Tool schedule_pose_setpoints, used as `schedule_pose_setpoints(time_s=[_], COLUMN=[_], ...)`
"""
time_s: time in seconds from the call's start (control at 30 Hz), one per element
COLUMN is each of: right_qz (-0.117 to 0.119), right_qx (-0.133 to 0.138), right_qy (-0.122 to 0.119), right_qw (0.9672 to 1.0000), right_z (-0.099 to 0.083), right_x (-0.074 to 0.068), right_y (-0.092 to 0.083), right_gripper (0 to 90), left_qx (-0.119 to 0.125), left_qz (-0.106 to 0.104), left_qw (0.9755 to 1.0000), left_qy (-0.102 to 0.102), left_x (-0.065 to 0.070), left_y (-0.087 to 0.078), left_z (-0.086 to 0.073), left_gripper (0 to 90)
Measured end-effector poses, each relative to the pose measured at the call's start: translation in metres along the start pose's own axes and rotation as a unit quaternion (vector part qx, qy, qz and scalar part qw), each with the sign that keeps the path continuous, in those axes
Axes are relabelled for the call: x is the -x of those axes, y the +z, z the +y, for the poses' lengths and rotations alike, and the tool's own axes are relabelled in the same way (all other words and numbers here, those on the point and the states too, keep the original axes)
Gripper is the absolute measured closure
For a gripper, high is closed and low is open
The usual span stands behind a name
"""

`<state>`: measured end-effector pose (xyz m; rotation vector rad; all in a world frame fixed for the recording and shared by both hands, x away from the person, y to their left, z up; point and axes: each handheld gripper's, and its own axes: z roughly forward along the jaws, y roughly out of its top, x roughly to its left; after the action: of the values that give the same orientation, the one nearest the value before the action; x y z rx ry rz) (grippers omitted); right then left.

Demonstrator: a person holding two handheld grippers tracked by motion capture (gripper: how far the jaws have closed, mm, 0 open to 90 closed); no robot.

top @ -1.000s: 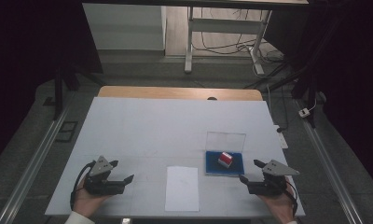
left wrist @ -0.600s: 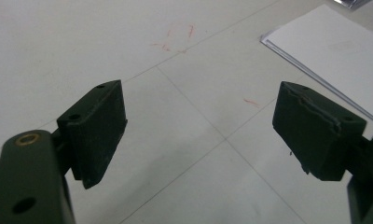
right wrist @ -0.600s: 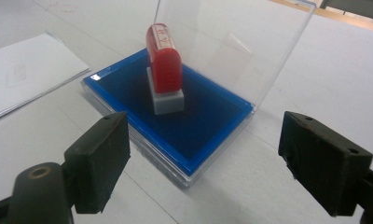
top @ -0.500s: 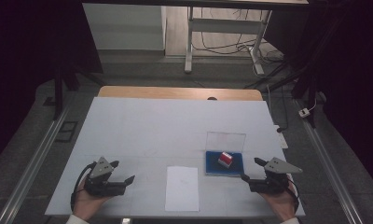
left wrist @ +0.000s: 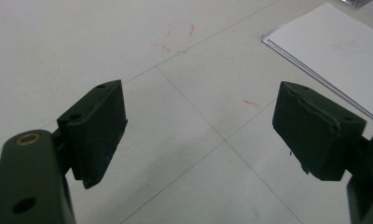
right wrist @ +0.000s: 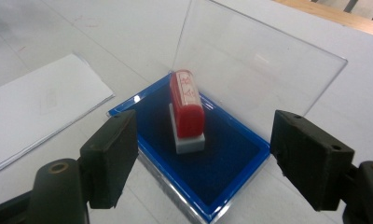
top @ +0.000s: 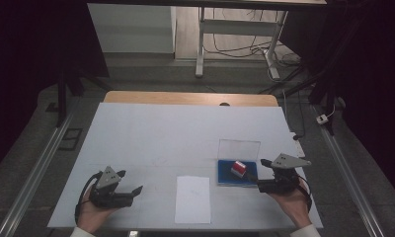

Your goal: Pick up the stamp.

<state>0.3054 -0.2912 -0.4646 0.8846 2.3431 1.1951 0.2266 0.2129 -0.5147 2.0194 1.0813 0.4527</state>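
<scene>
Right hand-held gripper [right wrist: 201,154] open, lined on red stamp [right wrist: 187,107]; pinch body squarely, lift straight. Left hand-held gripper [left wrist: 198,126] open, empty.

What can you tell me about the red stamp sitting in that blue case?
The red stamp is a small oblong block with a glossy red plastic-looking body on a pale grey base, and a red-on-white label on its top end. It stands on the dark blue pad of the blue case, whose clear lid is raised behind it. The open right gripper faces it without touching.
</scene>
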Motion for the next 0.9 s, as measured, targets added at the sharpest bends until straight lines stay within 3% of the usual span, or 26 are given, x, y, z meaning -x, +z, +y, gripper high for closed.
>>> schedule_pose_setpoints(time_s=[0.33, 0.43, 0.6, 0.77, 0.9], right_qz=[0.017, 0.023, 0.028, 0.047, 0.049], right_qx=[-0.030, -0.040, -0.073, -0.098, -0.103], right_qy=[-0.017, -0.023, -0.028, -0.026, -0.030], right_qw=[0.9993, 0.9987, 0.9965, 0.9938, 0.9930], right_z=[0.022, 0.031, 0.041, 0.050, 0.052], right_x=[0.000, -0.001, -0.002, -0.004, -0.009], right_y=[0.004, 0.012, 0.023, 0.031, 0.036], right_gripper=[26.6, 26.8, 27.6, 28.3, 29.2], left_qx=[-0.006, -0.006, -0.005, -0.008, -0.008], left_qz=[-0.001, -0.001, 0.001, -0.003, -0.004], left_qw=[1.0000, 1.0000, 1.0000, 1.0000, 1.0000], left_qy=[0.001, -0.002, -0.003, -0.001, 0.000], left_x=[0.000, -0.001, -0.003, -0.002, -0.003], left_y=[0.003, 0.004, 0.004, 0.006, 0.006], left_z=[0.000, 0.000, 0.000, 0.001, 0.001], left_gripper=[17.7, 17.7, 17.7, 17.7, 17.8])
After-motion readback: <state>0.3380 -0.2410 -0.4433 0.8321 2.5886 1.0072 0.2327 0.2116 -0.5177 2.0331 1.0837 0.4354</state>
